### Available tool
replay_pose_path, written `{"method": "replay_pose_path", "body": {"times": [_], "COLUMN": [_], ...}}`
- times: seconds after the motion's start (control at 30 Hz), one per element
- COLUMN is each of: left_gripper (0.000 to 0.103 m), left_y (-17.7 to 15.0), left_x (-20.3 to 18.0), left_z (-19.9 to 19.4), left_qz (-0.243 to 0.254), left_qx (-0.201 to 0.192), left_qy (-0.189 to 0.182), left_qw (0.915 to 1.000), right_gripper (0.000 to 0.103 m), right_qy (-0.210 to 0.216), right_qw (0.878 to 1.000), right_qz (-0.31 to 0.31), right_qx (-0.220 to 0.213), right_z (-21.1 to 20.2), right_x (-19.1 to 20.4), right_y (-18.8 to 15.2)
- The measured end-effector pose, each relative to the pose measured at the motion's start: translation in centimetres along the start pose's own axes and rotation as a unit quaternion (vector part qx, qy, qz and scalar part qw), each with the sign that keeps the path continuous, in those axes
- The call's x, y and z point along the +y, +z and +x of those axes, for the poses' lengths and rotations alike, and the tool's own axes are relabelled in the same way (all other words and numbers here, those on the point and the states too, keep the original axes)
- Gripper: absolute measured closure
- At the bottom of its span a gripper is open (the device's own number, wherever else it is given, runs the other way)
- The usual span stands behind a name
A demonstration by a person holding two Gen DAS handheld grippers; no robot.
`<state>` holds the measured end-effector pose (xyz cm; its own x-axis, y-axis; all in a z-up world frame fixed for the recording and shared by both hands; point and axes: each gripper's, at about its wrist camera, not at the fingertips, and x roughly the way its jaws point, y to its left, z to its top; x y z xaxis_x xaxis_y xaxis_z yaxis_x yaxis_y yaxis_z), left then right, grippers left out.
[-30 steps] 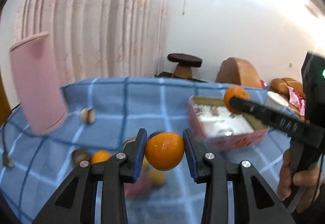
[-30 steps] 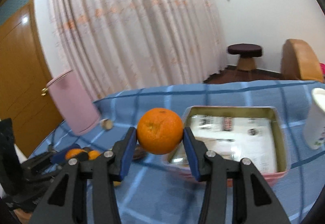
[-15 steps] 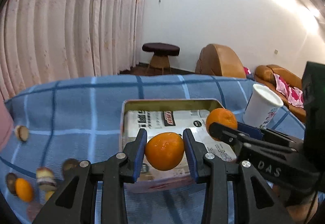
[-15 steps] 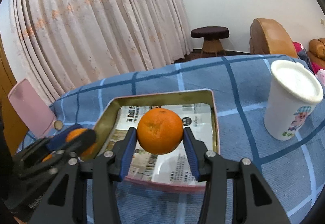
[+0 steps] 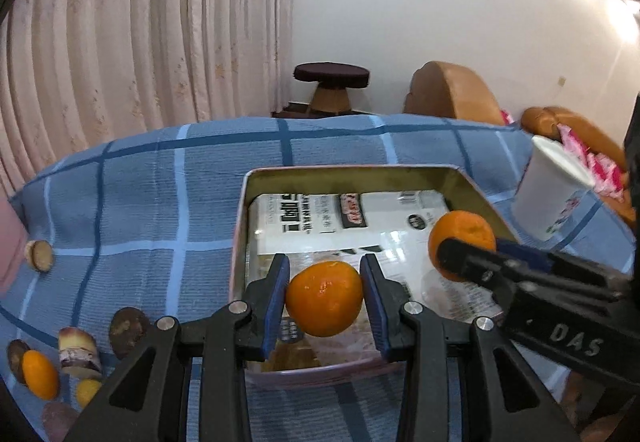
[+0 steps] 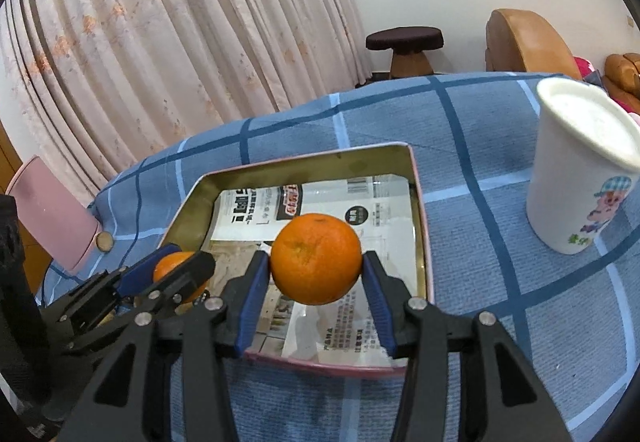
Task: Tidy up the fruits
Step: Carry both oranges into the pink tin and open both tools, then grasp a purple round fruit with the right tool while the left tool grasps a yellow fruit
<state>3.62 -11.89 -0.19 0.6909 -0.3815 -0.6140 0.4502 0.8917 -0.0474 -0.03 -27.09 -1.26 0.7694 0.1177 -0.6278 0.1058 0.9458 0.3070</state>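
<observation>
A pink-rimmed tin tray [image 5: 348, 169] lined with printed paper lies on the blue checked cloth. My left gripper [image 5: 324, 266] is shut on a small orange [image 5: 324, 300] above the tray's near left part. My right gripper [image 6: 316, 261] holds a bigger orange [image 6: 316, 260] over the tray's middle; its jaws are opening, though both pads still touch the fruit. In the left wrist view the right gripper [image 5: 476, 242] comes in from the right with its orange [image 5: 460, 234]. In the right wrist view the left gripper [image 6: 180, 266] sits low at the left with its orange [image 6: 172, 266].
A white paper cup [image 6: 580, 169] stands right of the tray. A pink container [image 6: 52, 213] stands at the left. Loose fruit [image 5: 40, 374] and several brown pieces [image 5: 128, 326] lie on the cloth left of the tray. A stool and sofa are beyond the table.
Both grippers have carried their oranges rightward from the loose fruit to above the tin tray and come lower over it. The right jaws stand slightly wider.
</observation>
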Motion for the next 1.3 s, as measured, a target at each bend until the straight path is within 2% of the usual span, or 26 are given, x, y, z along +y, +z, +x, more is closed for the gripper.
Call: {"method": "replay_pose_path", "body": {"times": [0.07, 0.13, 0.2, 0.27, 0.37, 0.53, 0.6, 0.77, 1.0, 1.17, 1.3], "left_gripper": [0.063, 0.057, 0.034, 0.028, 0.027, 0.027, 0.027, 0.027, 0.027, 0.027, 0.027], "left_y": [-0.2, -0.4, -0.6, -0.8, -1.0, -1.5, -1.6, -2.1, -2.8, -3.5, -4.0], "left_x": [-0.3, -0.6, -0.9, -1.1, -1.0, -0.2, 0.1, 1.4, 3.3, 4.3, 4.9], "left_z": [0.0, -0.3, -0.9, -1.9, -2.8, -2.7, -2.9, -3.8, -4.5, -5.1, -5.6], "left_qz": [0.011, 0.02, 0.029, 0.036, 0.041, 0.035, 0.03, 0.007, -0.014, -0.023, -0.022], "left_qx": [0.0, -0.006, -0.019, -0.044, -0.06, -0.054, -0.058, -0.066, -0.061, -0.056, -0.054], "left_qy": [0.011, 0.021, 0.035, 0.047, 0.05, 0.067, 0.074, 0.086, 0.107, 0.112, 0.118], "left_qw": [0.9999, 0.9996, 0.9988, 0.9972, 0.9961, 0.9957, 0.9951, 0.994, 0.9922, 0.9918, 0.9913], "right_gripper": [0.033, 0.023, 0.022, 0.022, 0.021, 0.021, 0.021, 0.013, 0.013, 0.013, 0.013], "right_qy": [0.011, 0.016, 0.018, 0.016, 0.011, -0.001, -0.013, -0.051, -0.054, -0.066, -0.063], "right_qw": [1.0, 0.999, 0.998, 0.997, 0.995, 0.994, 0.993, 0.988, 0.989, 0.984, 0.984], "right_qz": [0.007, 0.017, 0.02, 0.024, 0.031, 0.035, 0.026, -0.015, -0.025, -0.042, -0.042], "right_qx": [-0.009, -0.033, -0.057, -0.077, -0.09, -0.1, -0.111, -0.146, -0.139, -0.162, -0.16], "right_z": [-0.4, -1.1, -1.9, -2.6, -2.7, -2.5, -2.7, -3.4, -3.0, -3.8, -3.9], "right_x": [0.0, -0.2, -0.2, -0.3, -0.6, -0.5, -0.3, 0.9, 2.1, 3.0, 3.5], "right_y": [0.1, 0.1, 0.2, 0.3, 0.4, 0.3, 0.1, -0.4, -1.1, -1.8, -2.2]}}
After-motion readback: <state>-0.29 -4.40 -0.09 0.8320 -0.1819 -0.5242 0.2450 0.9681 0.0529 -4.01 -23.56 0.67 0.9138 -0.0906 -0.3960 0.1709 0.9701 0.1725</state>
